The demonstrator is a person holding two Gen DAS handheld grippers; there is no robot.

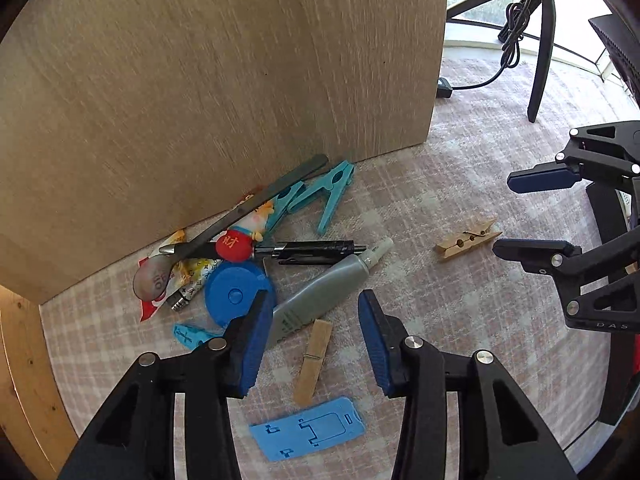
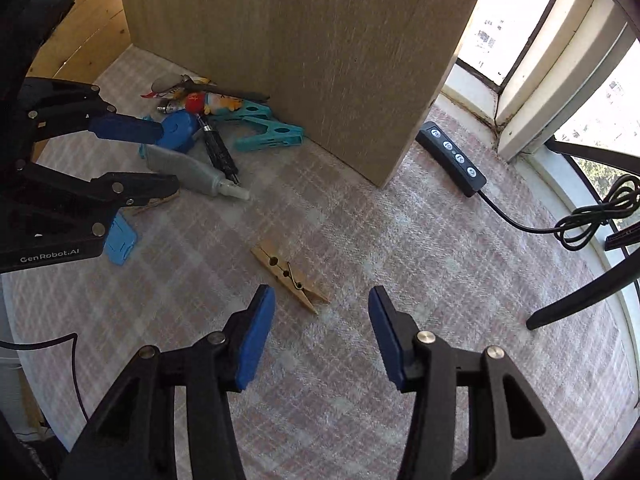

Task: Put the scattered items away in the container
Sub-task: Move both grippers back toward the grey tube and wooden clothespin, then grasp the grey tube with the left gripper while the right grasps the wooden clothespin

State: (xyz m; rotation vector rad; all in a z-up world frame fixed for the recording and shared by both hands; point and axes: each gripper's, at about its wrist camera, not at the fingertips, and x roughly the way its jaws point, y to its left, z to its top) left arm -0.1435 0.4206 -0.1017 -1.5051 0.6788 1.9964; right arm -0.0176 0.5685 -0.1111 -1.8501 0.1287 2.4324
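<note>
Clutter [image 1: 256,264] beside wooden box [image 1: 224,60] (interior unseen), left gripper [image 1: 316,344] and right gripper [image 2: 322,328] both spread.

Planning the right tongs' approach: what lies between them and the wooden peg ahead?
Nothing: only bare checked cloth separates the open right tongs from the peg, which lies just beyond the pads, in the right wrist view.

Box [image 1: 224,64]: pale wood-grain board, matt, fine streaks. Tablecloth [image 2: 360,240]: woven cloth, faded pink-white check, slightly rough. Two clothespins [image 2: 289,275] [image 1: 313,362]: bare wood, matt, one with wire metal spring. Teal pegs [image 1: 328,192]: smooth plastic. Tape measure [image 1: 236,294]: glossy blue plastic. Tube [image 1: 320,296]: grey, soft sheen, whitish cap. Pen [image 1: 312,250]: glossy black plastic. Blue card [image 1: 308,428]: matt plastic. Gripper pads [image 1: 256,344]: ribbed blue, rubbery-looking; black matt plastic arms, shiny metal rivets.
</note>
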